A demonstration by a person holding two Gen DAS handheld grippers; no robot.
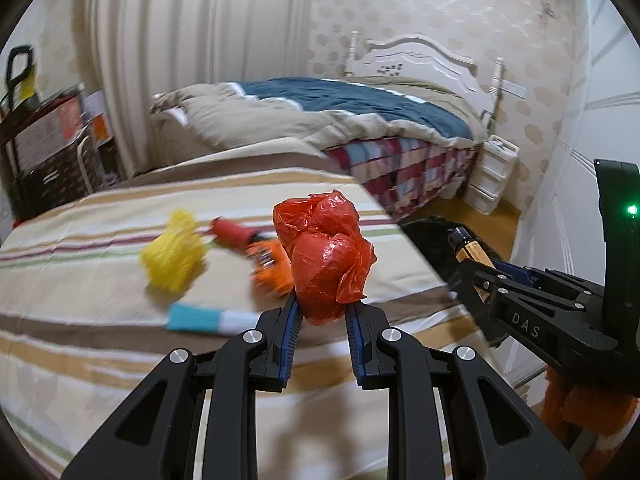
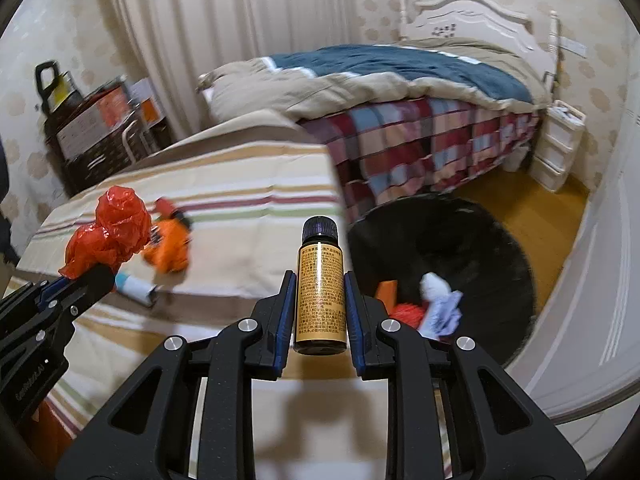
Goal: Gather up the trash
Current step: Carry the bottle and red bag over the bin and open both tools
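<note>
My left gripper [image 1: 322, 304] is shut on a crumpled red plastic bag [image 1: 324, 256], which it holds up over the striped cloth surface [image 1: 100, 280]. My right gripper [image 2: 320, 280] is shut on a small dark bottle [image 2: 320, 292] with a gold label and a black cap, standing upright between the pads. In the right wrist view the left gripper [image 2: 86, 280] and its red bag [image 2: 112, 228] show at the left. The right gripper [image 1: 476, 276] and the bottle [image 1: 470, 250] sit at the right edge of the left wrist view.
On the striped cloth lie a yellow fluffy item [image 1: 172, 256], a red item [image 1: 230, 232], an orange item [image 1: 268, 268] and a blue-and-white tube [image 1: 208, 318]. A black round container [image 2: 460, 240] on the floor holds white crumpled paper [image 2: 440, 304]. Beyond it stand a bed [image 1: 360, 108] and white drawers [image 1: 492, 172].
</note>
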